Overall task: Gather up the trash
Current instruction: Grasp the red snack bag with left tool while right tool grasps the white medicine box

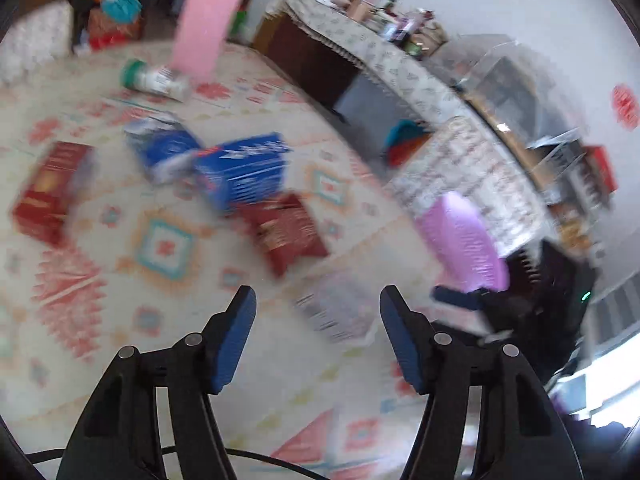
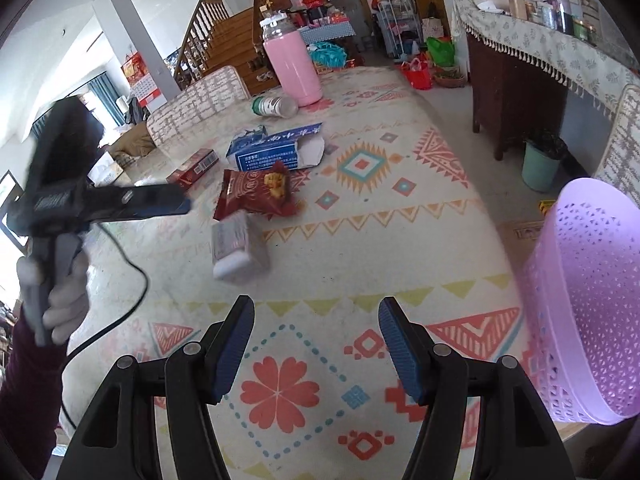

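Our right tool [image 2: 316, 342] stands wide open and holds nothing, hanging over the near part of the patterned bench [image 2: 400, 240]. Our left tool [image 1: 318, 334] is also spread wide and empty; its view is smeared, so we read the detail from the right wrist camera, where the left tool sits above the bench's left edge, off the cloth.

The trash lies toward the middle and far end of the bench:
- a small white packet [image 2: 236, 250], nearest to us;
- a red snack bag [image 2: 256, 194] just beyond it, touching or nearly so;
- a torn blue and white carton [image 2: 276, 150] behind that;
- a red box [image 2: 194, 168] near the left edge;
- a toppled green-capped bottle [image 2: 274, 106] beside the pink flask [image 2: 292, 66] at the far end.

The purple basket [image 2: 584, 300] tilts at the near right edge, its mouth facing away from us.

We judge the white packet the sensible first pick. We should come down over its narrow width with the jaws kept wide, close only once both pads flank it, and lift clear of the snack bag before swinging right. We cannot see the basket's opening here, so we should confirm it before letting go.
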`<action>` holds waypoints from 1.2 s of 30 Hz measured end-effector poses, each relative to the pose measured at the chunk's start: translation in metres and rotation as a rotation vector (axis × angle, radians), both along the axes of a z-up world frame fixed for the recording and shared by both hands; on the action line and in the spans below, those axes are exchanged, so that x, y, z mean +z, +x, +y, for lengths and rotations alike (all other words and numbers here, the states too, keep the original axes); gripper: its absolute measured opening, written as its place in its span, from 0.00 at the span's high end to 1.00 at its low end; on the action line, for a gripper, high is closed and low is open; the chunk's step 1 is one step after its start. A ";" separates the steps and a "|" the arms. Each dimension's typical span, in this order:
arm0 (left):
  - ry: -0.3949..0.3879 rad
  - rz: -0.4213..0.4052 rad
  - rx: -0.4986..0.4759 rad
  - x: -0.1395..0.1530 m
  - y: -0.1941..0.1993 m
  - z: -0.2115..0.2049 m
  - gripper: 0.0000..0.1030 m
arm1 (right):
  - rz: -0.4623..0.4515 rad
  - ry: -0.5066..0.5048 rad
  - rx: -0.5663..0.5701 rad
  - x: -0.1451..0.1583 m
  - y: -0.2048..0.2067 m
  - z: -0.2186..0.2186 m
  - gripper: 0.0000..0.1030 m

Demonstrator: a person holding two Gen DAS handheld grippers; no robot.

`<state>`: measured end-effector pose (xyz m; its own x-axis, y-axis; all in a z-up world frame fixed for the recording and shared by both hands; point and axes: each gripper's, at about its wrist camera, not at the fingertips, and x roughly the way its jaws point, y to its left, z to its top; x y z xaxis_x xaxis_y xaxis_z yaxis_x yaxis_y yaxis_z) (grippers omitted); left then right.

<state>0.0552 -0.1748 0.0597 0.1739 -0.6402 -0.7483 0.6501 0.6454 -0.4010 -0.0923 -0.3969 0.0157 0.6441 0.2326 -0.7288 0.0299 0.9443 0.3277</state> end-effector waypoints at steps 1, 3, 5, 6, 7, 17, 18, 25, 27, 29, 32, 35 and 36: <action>0.057 -0.060 0.045 0.001 -0.002 0.005 0.38 | 0.002 0.008 0.012 -0.001 0.003 0.003 0.33; 0.167 -0.152 0.134 0.000 0.000 0.010 0.38 | 0.003 0.016 0.037 -0.002 0.011 0.011 0.33; 0.211 -0.181 0.184 -0.005 0.009 0.014 0.38 | -0.001 0.012 0.055 -0.001 0.018 0.019 0.32; 0.217 -0.182 0.197 -0.007 0.014 0.015 0.38 | -0.003 0.015 0.062 0.000 0.021 0.023 0.31; 0.224 -0.182 0.214 -0.011 0.019 0.016 0.38 | -0.005 0.024 0.073 0.001 0.025 0.028 0.30; 0.100 -0.108 0.210 -0.012 0.034 -0.013 0.33 | -0.012 -0.042 0.080 -0.005 0.062 0.065 0.25; 0.098 -0.115 0.196 -0.010 0.034 -0.020 0.33 | -0.007 -0.047 0.073 -0.007 0.064 0.066 0.28; 0.104 -0.129 0.077 -0.013 0.042 -0.068 0.28 | 0.011 -0.030 0.057 -0.008 0.055 0.055 0.65; 0.122 -0.116 0.035 -0.019 0.044 -0.078 0.28 | 0.014 -0.018 0.051 -0.008 0.045 0.048 0.65; 0.130 -0.052 -0.055 -0.029 0.040 -0.087 0.28 | 0.018 -0.017 0.043 -0.009 0.036 0.041 0.65; 0.148 -0.038 -0.138 -0.034 0.024 -0.090 0.28 | 0.017 -0.007 0.031 -0.009 0.018 0.030 0.65; 0.179 -0.077 -0.164 -0.035 0.006 -0.092 0.28 | 0.015 0.004 0.017 -0.010 0.007 0.019 0.65; 0.184 -0.086 -0.156 -0.035 0.005 -0.092 0.28 | 0.013 0.009 0.012 -0.010 0.004 0.017 0.65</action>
<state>0.0602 -0.2667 0.0248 0.1518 -0.5188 -0.8413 0.7742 0.5916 -0.2251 -0.0878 -0.3801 0.0059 0.6314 0.2466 -0.7352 0.0229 0.9417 0.3356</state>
